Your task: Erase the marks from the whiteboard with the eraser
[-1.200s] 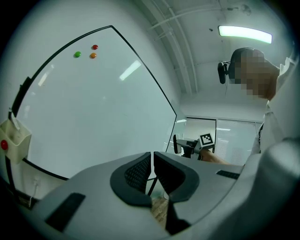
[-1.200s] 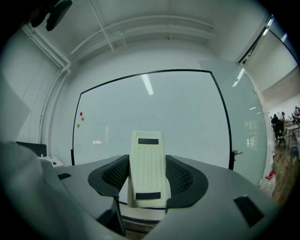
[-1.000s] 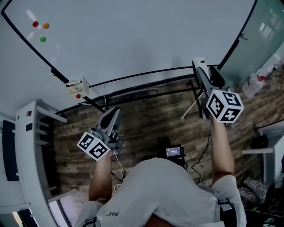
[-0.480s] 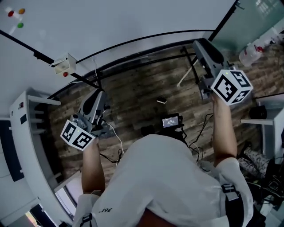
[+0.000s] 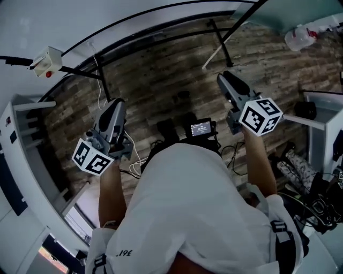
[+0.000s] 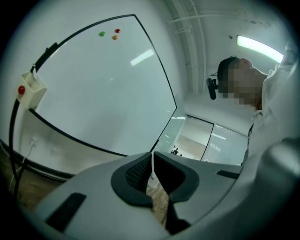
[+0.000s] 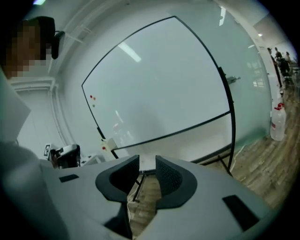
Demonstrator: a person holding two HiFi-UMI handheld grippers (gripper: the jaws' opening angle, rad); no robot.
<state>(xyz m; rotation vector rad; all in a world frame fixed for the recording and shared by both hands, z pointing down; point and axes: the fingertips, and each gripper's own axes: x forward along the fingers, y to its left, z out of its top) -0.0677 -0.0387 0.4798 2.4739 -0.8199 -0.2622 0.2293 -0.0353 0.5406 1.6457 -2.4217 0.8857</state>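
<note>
The whiteboard (image 6: 103, 89) stands ahead, and I see no marks on it, only three small coloured magnets (image 6: 111, 34) near its top. It also fills the right gripper view (image 7: 159, 84); in the head view only its lower edge (image 5: 107, 16) shows. My left gripper (image 5: 116, 105) is held level over the wooden floor, its jaws (image 6: 151, 161) shut and empty. My right gripper (image 5: 225, 80) points slightly down. Its jaws (image 7: 147, 168) have just been closing; a gap remains with nothing in it. A small dark thing (image 5: 183, 94) on the floor may be the eraser.
A white box with a red button (image 5: 47, 60) hangs at the board's corner. The board's stand legs (image 5: 214, 37) cross the floor. A spray bottle (image 5: 303, 36) stands at the right. A small lit screen (image 5: 201, 128) and cables lie below me. White furniture (image 5: 21, 139) flanks the left.
Both grippers have come down and away from the whiteboard, the right one much further. The head view has tilted down, so the board has slid almost out of the top.
</note>
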